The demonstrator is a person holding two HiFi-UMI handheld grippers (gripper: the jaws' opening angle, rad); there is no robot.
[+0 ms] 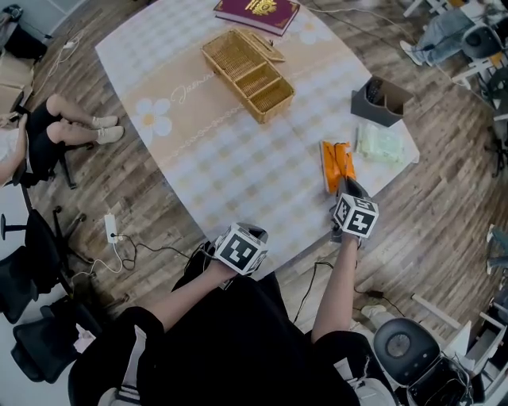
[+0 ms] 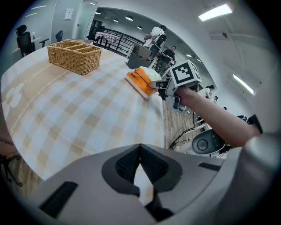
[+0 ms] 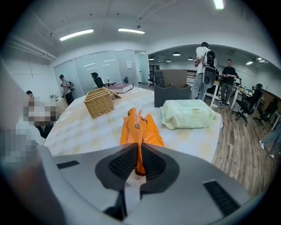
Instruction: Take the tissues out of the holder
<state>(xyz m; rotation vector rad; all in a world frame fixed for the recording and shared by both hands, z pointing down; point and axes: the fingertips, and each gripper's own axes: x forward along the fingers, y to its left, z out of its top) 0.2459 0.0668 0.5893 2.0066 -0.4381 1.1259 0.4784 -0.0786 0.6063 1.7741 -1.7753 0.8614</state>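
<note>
Right gripper (image 3: 138,160) pinches the near end of the orange pouch (image 3: 139,129), probably the emptied holder, pinning it flat. Tissue pack (image 3: 189,113) lies free at the pouch's 2 o'clock. Left gripper (image 2: 140,165) is closed and empty, idling at the 6 o'clock edge of the table (image 1: 198,158).

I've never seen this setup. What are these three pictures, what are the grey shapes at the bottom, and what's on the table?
A person holds a hand-held gripper in each hand. The head view looks down from their head; the other two cameras ride on them, showing grey jaws. On the table: a wicker basket, a red book, a grey box, a pale green tissue pack. The right hand-held gripper is shut on an orange pouch; the left hand-held gripper is shut, empty.
</note>
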